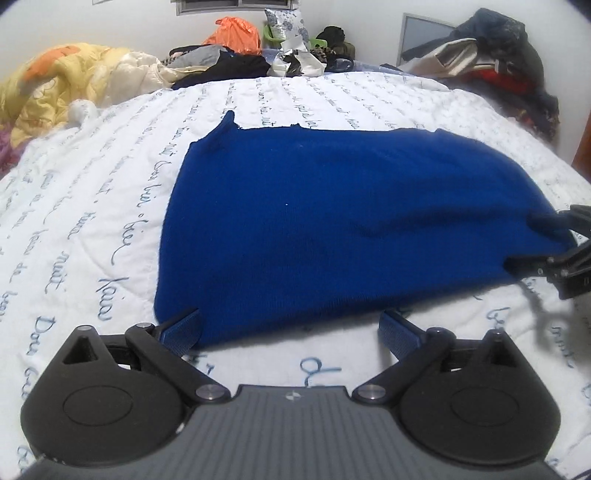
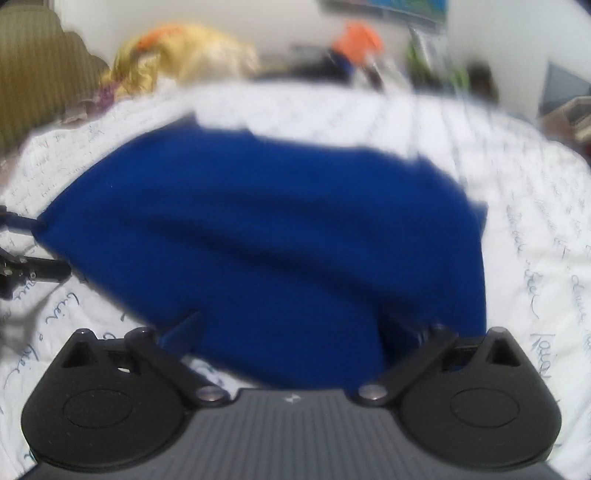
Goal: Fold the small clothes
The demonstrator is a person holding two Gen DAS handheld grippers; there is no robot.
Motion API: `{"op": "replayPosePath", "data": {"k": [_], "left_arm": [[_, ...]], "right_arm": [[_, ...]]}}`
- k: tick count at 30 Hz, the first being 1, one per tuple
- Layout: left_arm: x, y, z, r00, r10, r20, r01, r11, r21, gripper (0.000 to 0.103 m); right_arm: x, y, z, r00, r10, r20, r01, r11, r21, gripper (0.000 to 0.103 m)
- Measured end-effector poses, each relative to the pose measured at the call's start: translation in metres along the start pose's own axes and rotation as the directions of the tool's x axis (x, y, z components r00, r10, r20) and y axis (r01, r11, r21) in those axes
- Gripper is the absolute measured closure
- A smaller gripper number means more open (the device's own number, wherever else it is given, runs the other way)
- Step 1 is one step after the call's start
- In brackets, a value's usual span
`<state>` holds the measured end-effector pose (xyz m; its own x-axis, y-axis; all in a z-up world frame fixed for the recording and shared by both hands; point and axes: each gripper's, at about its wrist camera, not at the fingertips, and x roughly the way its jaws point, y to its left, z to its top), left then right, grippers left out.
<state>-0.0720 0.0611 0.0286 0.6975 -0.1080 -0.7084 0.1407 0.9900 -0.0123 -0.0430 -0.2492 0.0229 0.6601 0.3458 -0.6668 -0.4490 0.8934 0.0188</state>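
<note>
A blue knit garment [image 1: 332, 221] lies flat on the white quilted bedspread [image 1: 92, 206]. My left gripper [image 1: 290, 330] is open at the garment's near edge, its fingers spread wide, the left fingertip [image 1: 183, 328] touching the hem. My right gripper [image 1: 524, 243] shows in the left wrist view at the garment's right corner, fingers apart around the cloth. In the blurred right wrist view the garment [image 2: 277, 240] fills the middle; my right gripper [image 2: 291, 332] is open over its near edge. The left gripper [image 2: 33, 247] shows at the far left there.
A yellow blanket [image 1: 62, 81] is heaped at the back left. Dark clothes, an orange bag [image 1: 232, 33] and green items lie along the bed's far edge. A pile of clothes [image 1: 495, 70] sits at the back right.
</note>
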Motion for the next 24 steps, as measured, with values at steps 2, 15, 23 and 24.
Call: {"op": "replayPosePath", "data": {"k": [2, 15, 23, 24], "left_arm": [[-0.011, 0.011, -0.002, 1.0, -0.013, -0.002, 0.012, 0.998, -0.064, 0.003], [0.003, 0.11, -0.01, 0.951, -0.287, 0.11, 0.262, 0.567, -0.781, 0.038], [-0.021, 0.093, 0.006, 0.995, -0.098, 0.026, 0.092, 0.766, -0.636, 0.098], [-0.026, 0.093, 0.005, 0.996, -0.08, 0.025, 0.079, 0.785, -0.614, 0.097]], "right_arm": [[-0.01, -0.004, 0.003, 0.999, -0.007, -0.04, 0.009, 1.0, 0.03, 0.0], [-0.037, -0.087, -0.024, 1.0, -0.024, -0.007, 0.025, 0.889, 0.456, 0.001], [-0.03, -0.08, 0.003, 0.997, -0.025, -0.072, 0.043, 0.966, 0.255, 0.096], [-0.032, -0.081, 0.003, 0.995, -0.052, -0.085, 0.071, 0.971, 0.23, 0.097]]}}
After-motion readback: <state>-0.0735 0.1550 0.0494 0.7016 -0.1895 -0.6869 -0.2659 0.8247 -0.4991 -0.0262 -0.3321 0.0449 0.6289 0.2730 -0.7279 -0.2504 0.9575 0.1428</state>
